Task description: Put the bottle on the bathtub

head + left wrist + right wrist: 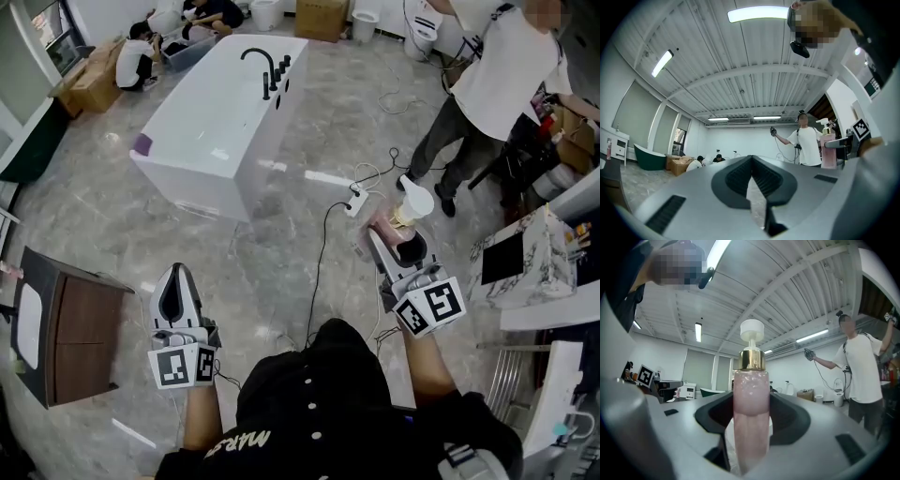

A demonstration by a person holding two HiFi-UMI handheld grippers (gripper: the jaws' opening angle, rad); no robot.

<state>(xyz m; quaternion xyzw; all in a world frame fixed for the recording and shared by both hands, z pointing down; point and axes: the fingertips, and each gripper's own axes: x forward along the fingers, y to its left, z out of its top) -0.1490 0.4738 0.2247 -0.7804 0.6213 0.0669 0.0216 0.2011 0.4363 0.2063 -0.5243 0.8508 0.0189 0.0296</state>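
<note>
The white bathtub [216, 127] with a black faucet [266, 69] stands on the grey floor, well ahead of both grippers. My right gripper [397, 244] is shut on a pink pump bottle [411, 221], held upright with its white pump head on top. In the right gripper view the bottle [751, 408] stands between the dark pads [787, 420], its gold collar and white pump above them. My left gripper [176, 281] is lower left of the tub, shut, with nothing in it. In the left gripper view its pads [761, 180] meet, and the bottle [828, 151] shows at far right.
A person in a white shirt [492, 80] stands at the right, and others sit by cardboard boxes [97, 82] at the far left. A power strip [355, 199] and cable lie on the floor by the tub. There is a dark cabinet [70, 328] left and a marble counter [530, 267] right.
</note>
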